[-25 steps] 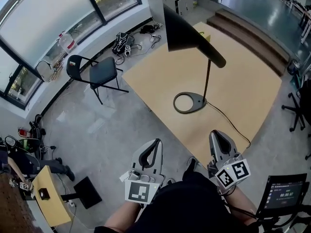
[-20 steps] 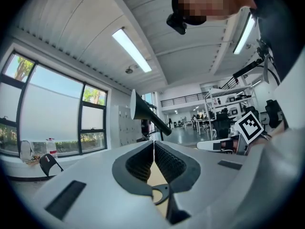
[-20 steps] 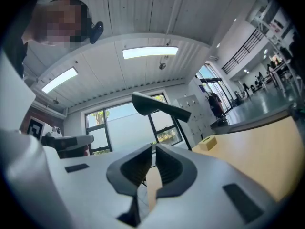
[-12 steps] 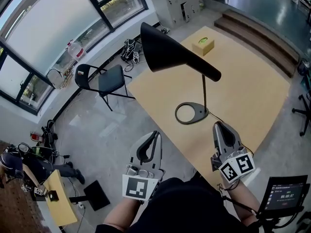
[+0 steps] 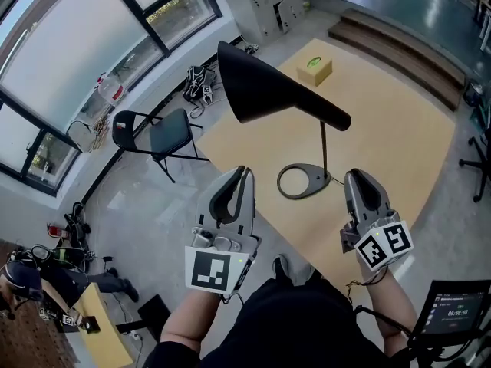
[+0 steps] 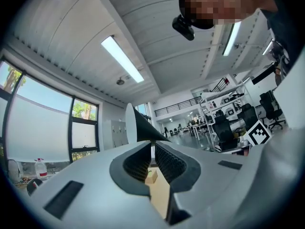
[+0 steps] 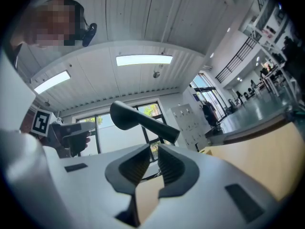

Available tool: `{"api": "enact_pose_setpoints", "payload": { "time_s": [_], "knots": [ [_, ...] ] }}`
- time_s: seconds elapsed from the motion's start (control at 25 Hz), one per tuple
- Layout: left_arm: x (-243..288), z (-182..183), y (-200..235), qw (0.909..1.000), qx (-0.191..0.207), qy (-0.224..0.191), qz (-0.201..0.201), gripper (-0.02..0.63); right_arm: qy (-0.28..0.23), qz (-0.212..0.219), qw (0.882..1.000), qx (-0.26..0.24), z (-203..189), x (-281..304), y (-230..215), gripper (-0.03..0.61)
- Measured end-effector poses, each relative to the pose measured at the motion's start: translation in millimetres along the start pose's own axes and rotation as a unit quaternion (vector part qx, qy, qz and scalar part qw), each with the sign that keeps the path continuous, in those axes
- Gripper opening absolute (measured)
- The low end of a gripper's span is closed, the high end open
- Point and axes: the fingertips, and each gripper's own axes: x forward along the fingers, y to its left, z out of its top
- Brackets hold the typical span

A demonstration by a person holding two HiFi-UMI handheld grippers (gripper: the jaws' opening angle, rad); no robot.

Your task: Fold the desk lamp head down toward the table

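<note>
The only print we find is the square black-and-white marker on the cube of each gripper. The digits on the small screen [image 5: 458,310] at lower right are too small to read, and so is the green mark on the box [image 5: 315,69].

Both hands hold the grippers about level, side by side, pointing at the lamp [image 5: 270,85]. The left gripper [image 5: 245,172] is closed with nothing in it. The jaws of the right gripper [image 5: 359,176] have just been opening and stand a little apart, also with nothing between them.

The lamp stands upright on the worktop [image 5: 391,121]. Its black cone head is high on the thin stem, and its ring base lies beyond and between the two grippers. Neither gripper touches it.

Only the head view shows the base, and a chair [image 5: 163,131] on the floor. The left gripper view shows the head just above its jaws and the box through the gap below. The right gripper view shows the head from its narrow end, against the windows.
</note>
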Motion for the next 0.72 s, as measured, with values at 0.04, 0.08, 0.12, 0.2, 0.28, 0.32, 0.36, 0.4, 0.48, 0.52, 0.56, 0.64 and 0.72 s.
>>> {"api": "enact_pose_setpoints", "payload": {
  "time_s": [0.04, 0.08, 0.12, 0.2, 0.28, 0.32, 0.36, 0.4, 0.48, 0.52, 0.56, 0.64, 0.72],
  "knots": [
    [4, 3, 4, 1.0, 0.001, -0.004, -0.001, 0.006, -0.002, -0.006, 1.0, -0.005, 4, 2, -2, 0.031],
    [8, 7, 8, 0.9999, 0.002, -0.01, -0.001, 0.011, -0.006, -0.011, 1.0, -0.01, 9, 6, -5, 0.032],
    [13, 11, 12, 0.9999, 0.001, -0.016, -0.001, 0.033, -0.009, -0.015, 1.0, -0.013, 14, 9, -8, 0.034],
    [21, 18, 19, 0.9997, -0.004, -0.025, -0.003, 0.052, -0.014, -0.022, 1.0, -0.016, 22, 17, -12, 0.043],
    [28, 23, 24, 0.9995, -0.005, -0.03, -0.007, 0.069, -0.018, -0.026, 0.999, -0.012, 26, 24, -16, 0.051],
    [32, 27, 26, 0.9994, -0.004, -0.032, -0.009, 0.081, -0.02, -0.028, 0.999, -0.008, 28, 27, -19, 0.057],
    [37, 32, 27, 0.9992, -0.005, -0.038, -0.013, 0.087, -0.022, -0.029, 0.999, -0.004, 29, 31, -22, 0.063],
    [42, 39, 28, 0.9986, -0.006, -0.049, -0.017, 0.094, -0.024, -0.03, 0.999, 0.0, 30, 35, -26, 0.072],
    [54, 58, 30, 0.9963, -0.01, -0.08, -0.028, 0.11, -0.026, -0.032, 0.999, 0.008, 31, 42, -34, 0.089],
    [58, 61, 31, 0.9961, -0.012, -0.081, -0.031, 0.121, -0.027, -0.033, 0.999, 0.014, 31, 44, -38, 0.098],
    [61, 62, 32, 0.9965, -0.012, -0.077, -0.032, 0.128, -0.027, -0.034, 0.999, 0.023, 30, 46, -41, 0.109],
    [65, 67, 33, 0.9964, -0.011, -0.078, -0.031, 0.133, -0.027, -0.034, 0.998, 0.041, 29, 50, -47, 0.135],
    [68, 70, 34, 0.9962, -0.016, -0.081, -0.031, 0.133, -0.026, -0.032, 0.998, 0.055, 27, 55, -50, 0.157]
  ]
}}
